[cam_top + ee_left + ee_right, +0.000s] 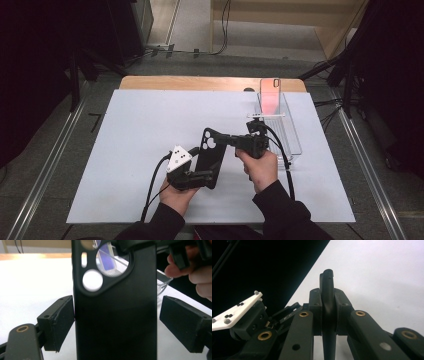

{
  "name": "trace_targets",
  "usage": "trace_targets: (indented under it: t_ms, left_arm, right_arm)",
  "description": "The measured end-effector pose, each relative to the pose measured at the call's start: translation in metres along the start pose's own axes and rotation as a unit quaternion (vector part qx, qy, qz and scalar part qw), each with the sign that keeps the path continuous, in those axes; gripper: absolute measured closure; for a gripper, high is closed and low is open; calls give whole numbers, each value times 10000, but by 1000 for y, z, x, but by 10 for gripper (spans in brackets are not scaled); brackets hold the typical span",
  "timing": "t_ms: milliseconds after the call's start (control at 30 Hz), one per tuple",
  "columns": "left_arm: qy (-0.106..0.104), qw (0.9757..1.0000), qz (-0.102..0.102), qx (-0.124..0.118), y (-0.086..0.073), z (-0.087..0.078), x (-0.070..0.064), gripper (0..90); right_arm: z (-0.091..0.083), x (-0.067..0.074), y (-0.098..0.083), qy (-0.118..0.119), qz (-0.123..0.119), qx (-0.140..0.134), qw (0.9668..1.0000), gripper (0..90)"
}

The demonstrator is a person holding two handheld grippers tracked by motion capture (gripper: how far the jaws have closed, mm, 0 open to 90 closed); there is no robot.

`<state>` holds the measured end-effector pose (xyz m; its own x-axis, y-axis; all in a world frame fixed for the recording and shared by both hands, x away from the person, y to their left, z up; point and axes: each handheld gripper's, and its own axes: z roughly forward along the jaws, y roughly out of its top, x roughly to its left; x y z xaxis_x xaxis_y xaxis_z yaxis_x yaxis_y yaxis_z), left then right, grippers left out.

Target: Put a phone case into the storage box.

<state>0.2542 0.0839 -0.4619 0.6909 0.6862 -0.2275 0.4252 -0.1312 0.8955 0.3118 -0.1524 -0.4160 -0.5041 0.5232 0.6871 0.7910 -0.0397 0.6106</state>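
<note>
Right hand-held gripper [328, 312] clamped on black phone case [115, 315]; left hand-held gripper [117, 325] wide around it. No readable writing.

A wooden table [150, 82] carries a large white sheet [135, 130] that covers nearly all of its top, leaving a bare wood strip along the far edge. A clear plastic bin [295, 145] stands on the sheet near its right edge, towards the far side.

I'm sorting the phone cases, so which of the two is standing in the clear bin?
The translucent pink phone case: it stands upright in the clear plastic bin, while the matte black phone case is gripped between the two grippers above the white table.
</note>
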Motion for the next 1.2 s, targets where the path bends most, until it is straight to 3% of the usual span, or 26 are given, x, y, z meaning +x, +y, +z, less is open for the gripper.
trace_targets:
  t_ms: [100,200,333,533,600,667,900,1067,1200]
  left_arm:
    - [-24,9999,-46,121,1,0,0,130]
    - [-114,9995,-62,277,3,1,0,131]
    - [-158,9980,43,618,7,4,-1,131]
    - [-415,9948,-96,927,15,3,0,132]
    - [-494,9935,-85,1018,18,2,1,131]
    - [-445,9926,-52,1126,21,1,1,132]
    - [-743,9886,-19,1313,34,-8,11,134]
    - [-979,9831,43,1546,41,-12,18,141]
    - [-1072,9788,246,1729,46,-13,21,142]
  right_arm:
    - [-5,0,2,-99,-100,-42,9999,774]
    - [-9,2,4,-315,-351,-62,9989,774]
    - [-14,3,5,-413,-565,-60,9975,773]
    - [-18,8,5,-551,-966,-22,9938,773]
    - [-20,10,5,-549,-1063,-15,9928,773]
    - [-21,10,6,-518,-1148,2,9920,773]
    - [-26,11,7,-409,-1434,100,9888,773]
    - [-27,12,7,-345,-1687,212,9848,772]
    - [-28,12,7,-301,-1777,278,9832,772]
